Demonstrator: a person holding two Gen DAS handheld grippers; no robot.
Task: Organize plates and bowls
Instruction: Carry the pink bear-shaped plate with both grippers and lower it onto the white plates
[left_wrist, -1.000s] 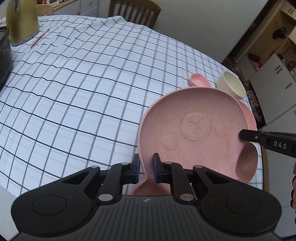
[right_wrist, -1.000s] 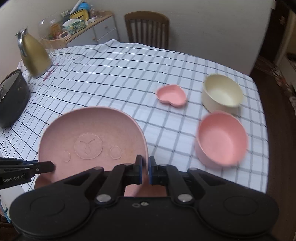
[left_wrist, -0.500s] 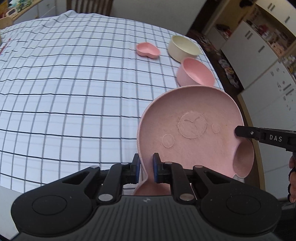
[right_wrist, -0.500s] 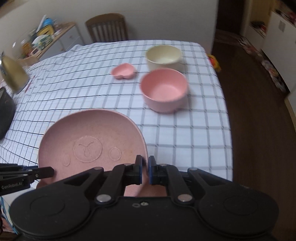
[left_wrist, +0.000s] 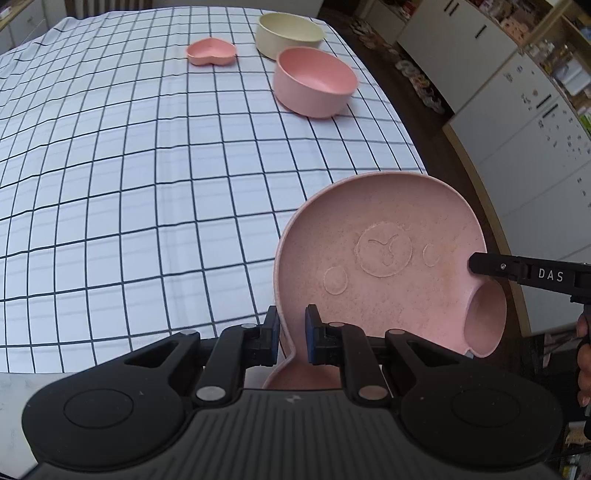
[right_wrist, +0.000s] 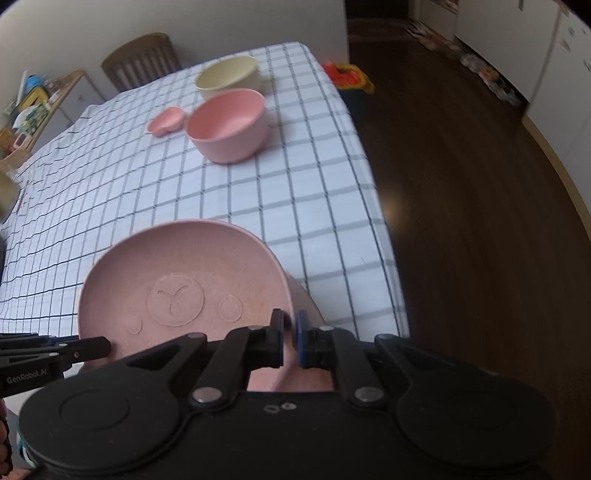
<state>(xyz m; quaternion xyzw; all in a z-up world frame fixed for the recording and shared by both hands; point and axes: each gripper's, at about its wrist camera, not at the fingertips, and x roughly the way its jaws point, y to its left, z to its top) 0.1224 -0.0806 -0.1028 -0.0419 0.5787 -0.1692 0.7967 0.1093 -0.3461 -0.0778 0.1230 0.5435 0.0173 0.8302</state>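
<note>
A pink bear-face plate (left_wrist: 384, 258) with two ear cups hangs in the air over the near right corner of the checked table (left_wrist: 129, 166). My left gripper (left_wrist: 291, 339) is shut on its rim by one ear. My right gripper (right_wrist: 290, 341) is shut on the opposite rim by the other ear; it also shows as a black finger (left_wrist: 517, 273) at the plate's right side. The plate (right_wrist: 184, 288) tilts toward me. Farther along the table stand a pink bowl (left_wrist: 314, 83), a cream bowl (left_wrist: 290, 33) and a small pink heart dish (left_wrist: 211, 51).
The table's right edge (right_wrist: 373, 206) drops to a dark wood floor (right_wrist: 461, 184). White cabinets (left_wrist: 517, 110) line the far side. A wooden chair (right_wrist: 142, 59) stands at the table's far end, and a cluttered shelf (right_wrist: 33, 110) sits beyond it.
Both grippers have carried the plate sideways toward the table's right corner and rolled with it. The bowls and heart dish have come into the left view; the kettle and dark pot have left it.
</note>
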